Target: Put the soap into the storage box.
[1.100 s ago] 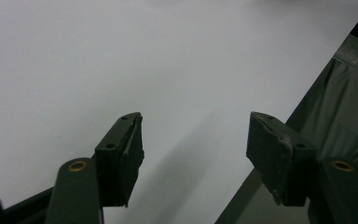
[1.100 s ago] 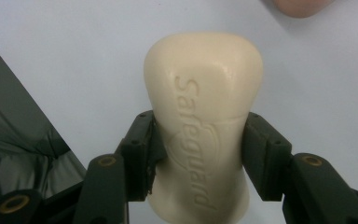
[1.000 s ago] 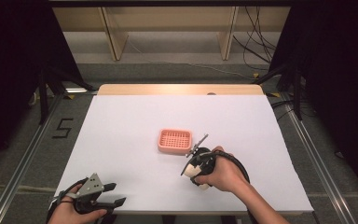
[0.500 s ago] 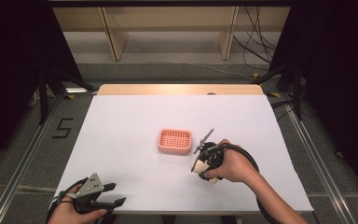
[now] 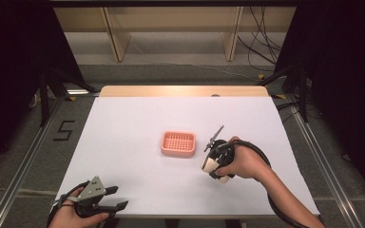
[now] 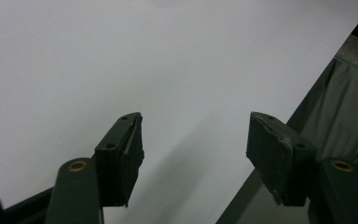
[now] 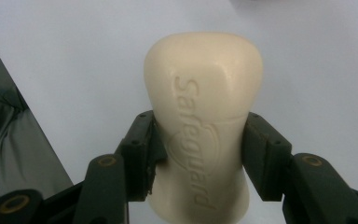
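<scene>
Soap bar held beside the pink dish

The right claw (image 7: pixel 200 154) grips a cream soap bar (image 7: pixel 204 116) across its narrow waist, above the white bench (image 5: pixel 123 128) just right of the pink soap dish (image 5: pixel 178 144). The bar looks hard and slick, so the waist suits best. The left claw (image 6: pixel 196 154) gapes empty at the bench's near-left corner.

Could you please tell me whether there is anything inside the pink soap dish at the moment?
The pink soap dish shows just its slotted floor. The soap bar is clamped in the right gripper, beside the dish.
</scene>
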`<action>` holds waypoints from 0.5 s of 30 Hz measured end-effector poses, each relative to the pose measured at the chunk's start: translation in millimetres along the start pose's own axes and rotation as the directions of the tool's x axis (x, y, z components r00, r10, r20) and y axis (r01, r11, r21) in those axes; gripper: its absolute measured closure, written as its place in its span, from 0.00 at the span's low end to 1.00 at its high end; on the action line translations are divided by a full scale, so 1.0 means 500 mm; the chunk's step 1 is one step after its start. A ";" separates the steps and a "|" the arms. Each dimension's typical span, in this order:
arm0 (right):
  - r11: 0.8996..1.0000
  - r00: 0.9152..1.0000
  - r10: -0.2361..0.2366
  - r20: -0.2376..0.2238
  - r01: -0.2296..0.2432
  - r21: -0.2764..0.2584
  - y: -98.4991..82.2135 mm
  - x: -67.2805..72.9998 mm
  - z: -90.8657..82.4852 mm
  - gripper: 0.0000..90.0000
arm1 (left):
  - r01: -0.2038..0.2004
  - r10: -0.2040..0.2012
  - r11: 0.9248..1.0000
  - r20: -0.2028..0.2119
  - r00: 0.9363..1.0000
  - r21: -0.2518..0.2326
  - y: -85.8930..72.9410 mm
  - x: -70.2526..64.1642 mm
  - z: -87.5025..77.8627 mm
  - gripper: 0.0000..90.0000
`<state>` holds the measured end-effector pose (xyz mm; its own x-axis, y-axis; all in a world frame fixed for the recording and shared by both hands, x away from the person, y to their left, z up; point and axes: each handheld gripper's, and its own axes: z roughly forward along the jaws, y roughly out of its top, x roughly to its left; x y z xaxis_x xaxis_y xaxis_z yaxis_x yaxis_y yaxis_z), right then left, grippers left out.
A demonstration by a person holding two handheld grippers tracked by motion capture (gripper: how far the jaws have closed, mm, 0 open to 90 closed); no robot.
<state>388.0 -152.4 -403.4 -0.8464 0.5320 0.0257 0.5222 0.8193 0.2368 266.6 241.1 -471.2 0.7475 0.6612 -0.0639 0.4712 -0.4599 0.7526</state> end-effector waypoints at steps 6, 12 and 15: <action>1.000 1.000 -0.012 0.003 0.012 -0.007 -0.002 -0.012 -0.005 0.56 | -0.002 0.002 1.000 0.000 1.000 0.000 0.000 0.000 0.000 0.40; 1.000 1.000 0.003 0.014 -0.002 -0.021 0.003 -0.014 -0.013 0.56 | 0.001 -0.001 1.000 -0.005 1.000 -0.007 0.000 0.000 0.001 0.40; 1.000 1.000 -0.012 0.016 0.012 -0.020 0.007 -0.018 -0.016 0.56 | -0.007 0.007 1.000 -0.020 1.000 0.000 0.000 0.000 0.001 0.40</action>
<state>396.6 -156.2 -394.9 -0.8509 0.5253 0.0078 0.5095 0.8215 0.2562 267.0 241.1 -471.2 0.7417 0.6692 -0.0455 0.4657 -0.4649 0.7530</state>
